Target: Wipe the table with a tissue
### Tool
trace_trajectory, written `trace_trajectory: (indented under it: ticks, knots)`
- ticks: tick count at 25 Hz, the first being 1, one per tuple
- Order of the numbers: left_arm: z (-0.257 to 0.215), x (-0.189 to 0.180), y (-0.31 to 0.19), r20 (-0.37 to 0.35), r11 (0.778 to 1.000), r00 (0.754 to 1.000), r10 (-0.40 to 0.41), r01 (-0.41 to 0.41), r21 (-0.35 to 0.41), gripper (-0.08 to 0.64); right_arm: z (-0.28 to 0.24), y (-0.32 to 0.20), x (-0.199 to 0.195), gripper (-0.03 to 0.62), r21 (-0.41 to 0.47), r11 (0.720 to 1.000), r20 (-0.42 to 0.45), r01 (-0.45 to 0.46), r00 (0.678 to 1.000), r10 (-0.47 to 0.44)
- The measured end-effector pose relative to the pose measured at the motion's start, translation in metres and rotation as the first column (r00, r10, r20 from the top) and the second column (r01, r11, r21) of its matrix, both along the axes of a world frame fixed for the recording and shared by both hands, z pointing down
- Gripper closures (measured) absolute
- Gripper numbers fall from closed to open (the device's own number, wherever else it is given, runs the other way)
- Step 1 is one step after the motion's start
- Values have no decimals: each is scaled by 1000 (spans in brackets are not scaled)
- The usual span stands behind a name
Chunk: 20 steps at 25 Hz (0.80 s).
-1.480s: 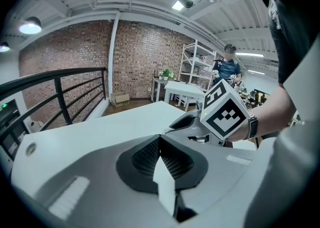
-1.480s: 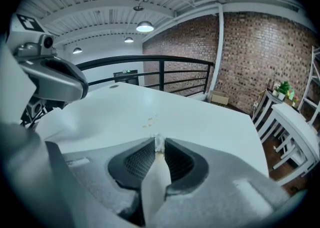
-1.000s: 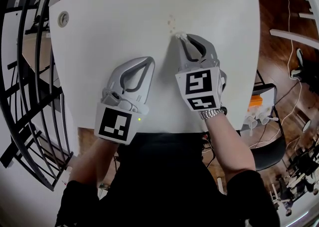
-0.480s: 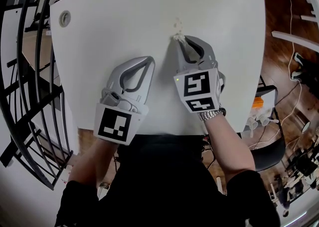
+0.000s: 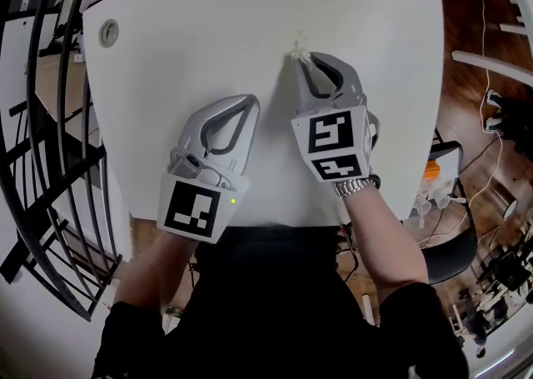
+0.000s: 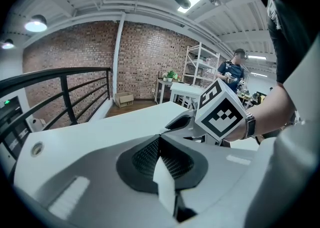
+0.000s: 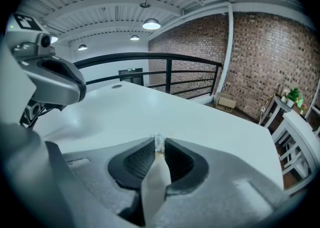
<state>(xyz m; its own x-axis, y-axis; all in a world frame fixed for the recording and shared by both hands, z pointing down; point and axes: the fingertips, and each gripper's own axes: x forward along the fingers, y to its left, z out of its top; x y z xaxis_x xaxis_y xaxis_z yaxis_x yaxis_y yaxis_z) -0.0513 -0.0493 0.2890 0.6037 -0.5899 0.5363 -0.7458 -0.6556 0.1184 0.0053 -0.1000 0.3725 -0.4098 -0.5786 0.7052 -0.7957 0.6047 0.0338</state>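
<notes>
Right tongs [image 5: 301, 60] nudged tissue [image 7: 159, 145] forward; white table [image 5: 208, 36], brick wall [image 7: 270, 61] behind.

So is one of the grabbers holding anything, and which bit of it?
The right gripper pinches a scrunched white tissue between its jaw tips; only a little tuft pokes out. The left gripper is shut, empty.

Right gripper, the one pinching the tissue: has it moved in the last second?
Yes, slightly. The right gripper, shut on the tissue, has slid forward across the table, away from the person, closer to the faint specks ahead.
</notes>
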Motion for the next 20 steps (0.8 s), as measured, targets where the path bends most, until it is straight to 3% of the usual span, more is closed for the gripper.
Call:
trace_trajectory:
  ticks: [10,20]
  knots:
    - [9,-8,-4,-9,1000,1000,-9,9,-14,543,18,-1,-5,543,-46,999,-27,7,1000,-8]
    - [16,-14,-8,-22,999,1000,-17,16,-34,543,19,-13,-10,543,-26,1000,-31,7,999,-8]
